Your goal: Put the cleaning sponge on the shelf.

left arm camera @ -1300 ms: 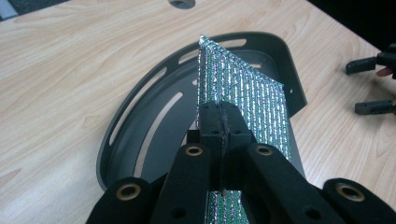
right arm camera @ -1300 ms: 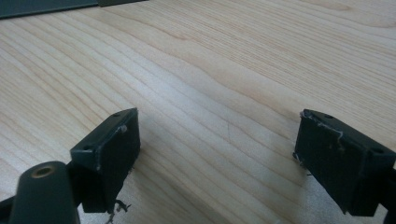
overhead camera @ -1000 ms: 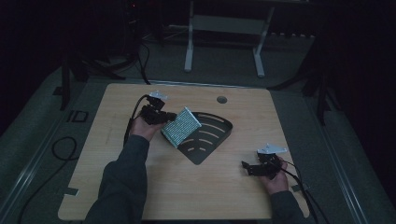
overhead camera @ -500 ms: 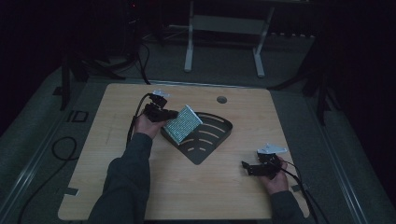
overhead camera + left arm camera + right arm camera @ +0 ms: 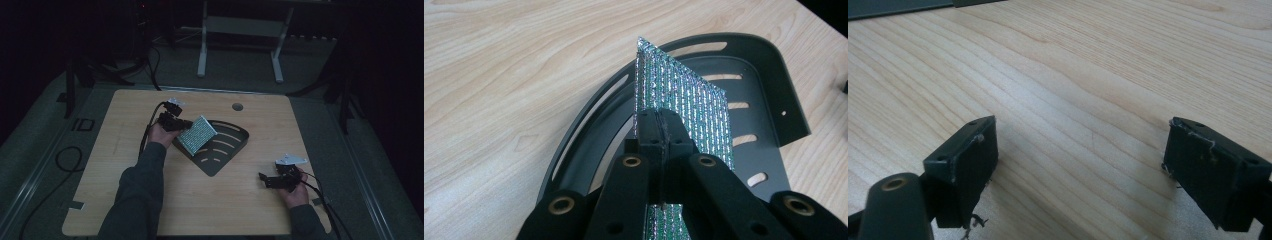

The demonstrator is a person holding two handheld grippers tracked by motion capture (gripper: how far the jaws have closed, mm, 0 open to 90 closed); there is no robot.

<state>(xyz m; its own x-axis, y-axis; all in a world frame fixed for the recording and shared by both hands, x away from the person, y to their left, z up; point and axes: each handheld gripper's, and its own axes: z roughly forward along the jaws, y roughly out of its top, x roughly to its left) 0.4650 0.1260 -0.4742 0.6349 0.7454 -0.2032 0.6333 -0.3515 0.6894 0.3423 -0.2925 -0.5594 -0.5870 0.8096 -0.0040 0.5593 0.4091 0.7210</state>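
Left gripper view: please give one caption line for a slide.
Left claw shut on a glittery sheet, held above a dark slotted tray.

There is no text, label, brand, number or sign that can be read in these pictures.
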